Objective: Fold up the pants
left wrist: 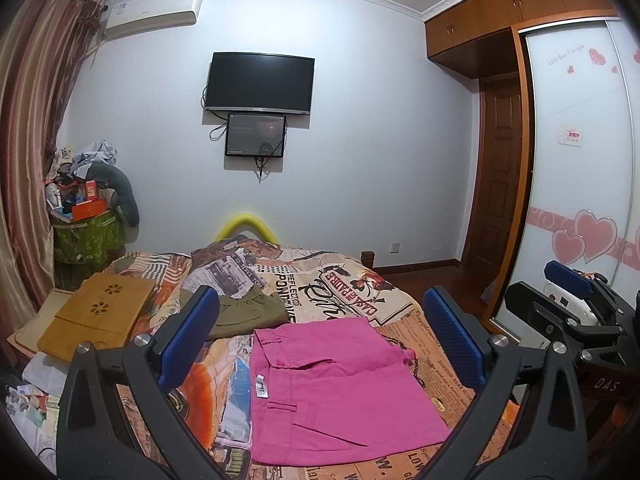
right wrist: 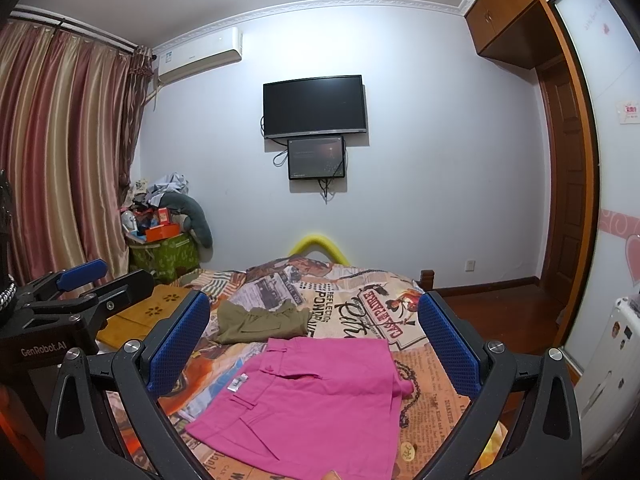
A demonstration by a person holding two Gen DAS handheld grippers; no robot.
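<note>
On the bed (left wrist: 400,320) the folded pants (left wrist: 336,392) lie nearest, a second folded garment (left wrist: 252,312) just behind them to the left, a wooden board (left wrist: 100,320) further left, a television (left wrist: 259,82) on the wall beyond.

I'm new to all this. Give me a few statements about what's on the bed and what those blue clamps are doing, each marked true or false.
1. The pink pants lie folded on the bed. True.
2. The left gripper is clamped on the pink pants. False: it is open, holding nothing.
3. An olive garment lies beyond the pink pants. True.
4. The right gripper is shut. False: its fingers stand wide apart.
5. The wall television shows a bright picture. False: its screen is dark.
</note>
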